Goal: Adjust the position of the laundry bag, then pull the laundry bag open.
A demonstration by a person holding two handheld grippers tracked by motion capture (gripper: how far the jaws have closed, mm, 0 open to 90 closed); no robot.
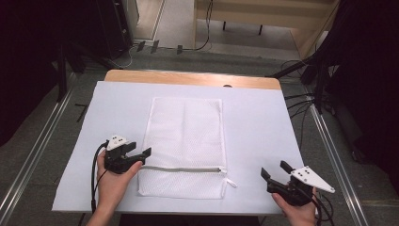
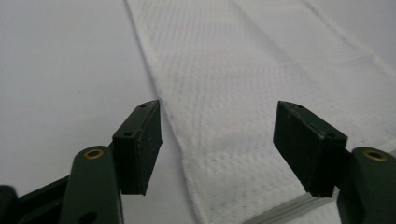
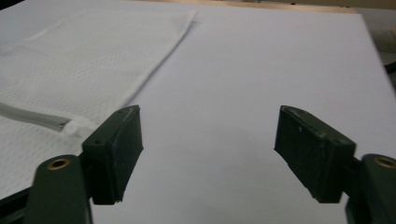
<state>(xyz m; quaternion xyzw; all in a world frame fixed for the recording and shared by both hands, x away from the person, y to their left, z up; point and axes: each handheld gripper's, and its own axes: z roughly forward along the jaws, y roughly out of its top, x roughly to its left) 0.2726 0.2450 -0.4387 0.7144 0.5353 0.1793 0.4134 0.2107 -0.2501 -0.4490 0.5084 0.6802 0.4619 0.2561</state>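
Left gripper (image 1: 147,151): jaws apart, empty, at the left edge of the flat white rectangular mesh zip bag (image 1: 186,141). Right gripper (image 1: 278,170): jaws apart, empty, well right of the bag. The bag lies centred on the white table cover (image 1: 263,122), contents not discernible. Step: approach. Next, probably, 1 gripper pins the bag while the other reaches the zipper pull (image 1: 231,182).

Counts: 1 white mesh laundry bag (image 1: 185,141), lying flat, w/ 1 zipper (image 1: 181,169) across it and 1 zipper pull (image 1: 231,182) at its end. 1 white sheet (image 1: 263,127) under the bag. 1 desk (image 1: 188,77), wood edge showing at the far side. 2 grippers: left gripper (image 1: 145,152) and right gripper (image 1: 274,169), 2 black jaws each, 4 jaws total. 2 hands, 1 per gripper.
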